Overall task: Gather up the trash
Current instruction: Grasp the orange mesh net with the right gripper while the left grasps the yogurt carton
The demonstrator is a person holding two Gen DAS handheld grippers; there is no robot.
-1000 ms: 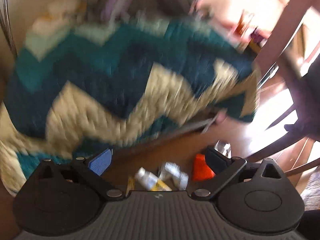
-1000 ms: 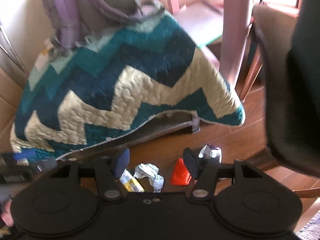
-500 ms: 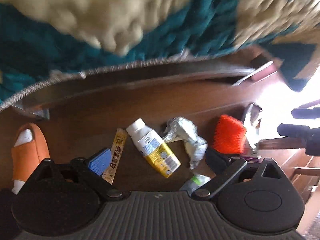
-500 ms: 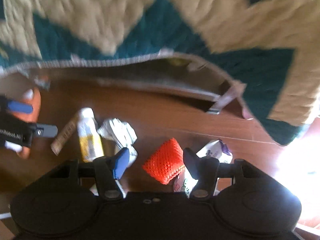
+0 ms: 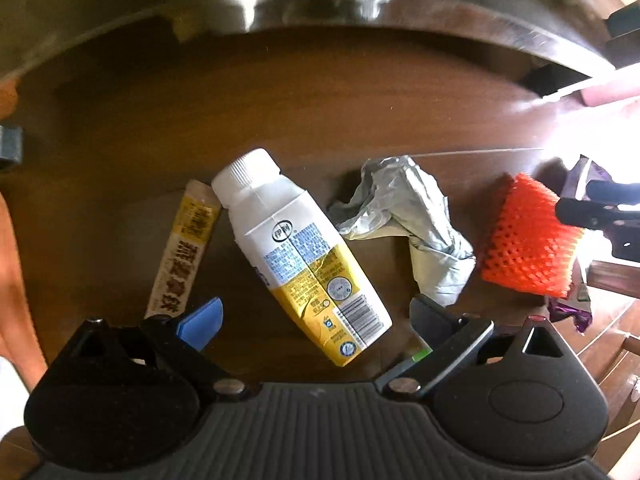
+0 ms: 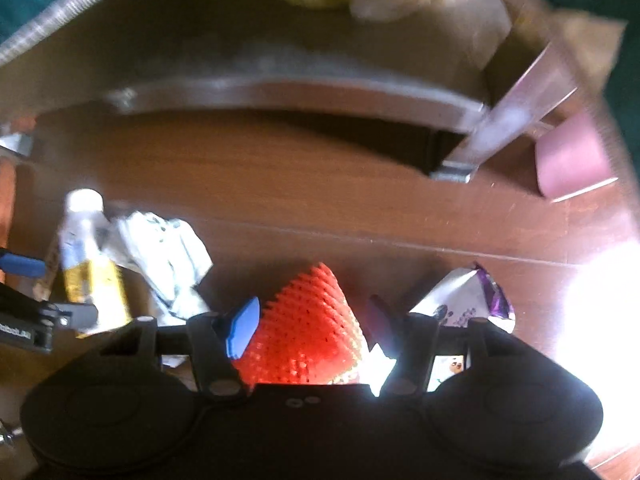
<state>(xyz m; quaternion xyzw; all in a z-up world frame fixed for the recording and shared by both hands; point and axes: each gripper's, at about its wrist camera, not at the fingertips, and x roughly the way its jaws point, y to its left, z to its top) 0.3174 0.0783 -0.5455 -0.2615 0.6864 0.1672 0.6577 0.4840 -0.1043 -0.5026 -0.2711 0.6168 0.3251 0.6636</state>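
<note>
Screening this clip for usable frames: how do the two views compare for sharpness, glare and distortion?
Left wrist view: sharp, print on the drink carton readable, glare washing out the right edge, floor bowed by the fisheye. Right wrist view: blurred throughout, the orange foam net soft between the open right claw, a blown-out patch at the right beside the purple wrapper.

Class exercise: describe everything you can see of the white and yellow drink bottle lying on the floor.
The drink bottle is a carton-style container, white at the neck, yellow toward the base, with a ribbed white screw cap, blue printed panels and a barcode near the bottom. It lies on its side on the brown wooden floor, cap pointing away and slightly left. It looks intact and closed. A yellow stick wrapper lies alongside it; crumpled grey paper sits on its other side. The open left tongs straddle its base without gripping.
</note>
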